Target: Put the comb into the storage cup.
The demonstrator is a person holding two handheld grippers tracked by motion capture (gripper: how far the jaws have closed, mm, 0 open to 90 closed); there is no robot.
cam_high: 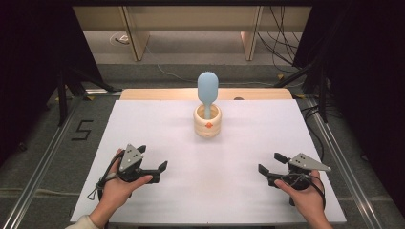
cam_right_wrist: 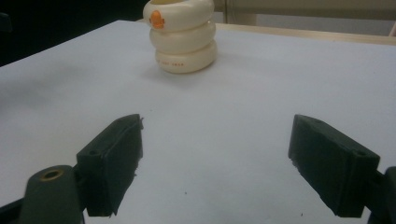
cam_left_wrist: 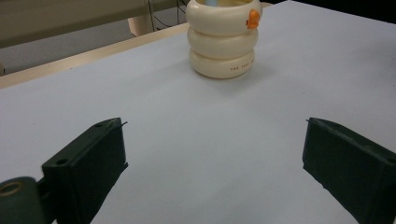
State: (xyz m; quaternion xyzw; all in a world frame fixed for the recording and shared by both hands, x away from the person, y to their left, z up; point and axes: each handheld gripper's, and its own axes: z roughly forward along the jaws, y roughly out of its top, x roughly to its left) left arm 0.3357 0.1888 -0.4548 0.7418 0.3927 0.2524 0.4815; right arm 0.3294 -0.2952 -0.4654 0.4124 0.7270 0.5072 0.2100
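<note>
A cream ribbed holder with a small orange mark stands upright near the far middle of the white table. A light blue brush stands in it, head up. The same holder appears ahead in the left gripper view, and the holder ahead in the right gripper view. My left gripper rests near the front left, open and empty, held by a hand. My right gripper sits near the front right, open and empty too. Both are well short of the holder.
The white table top lies on a wooden board whose far edge shows behind it. Metal rails run along both sides. Cables and furniture legs stand on the floor beyond. Dark curtains flank the scene.
</note>
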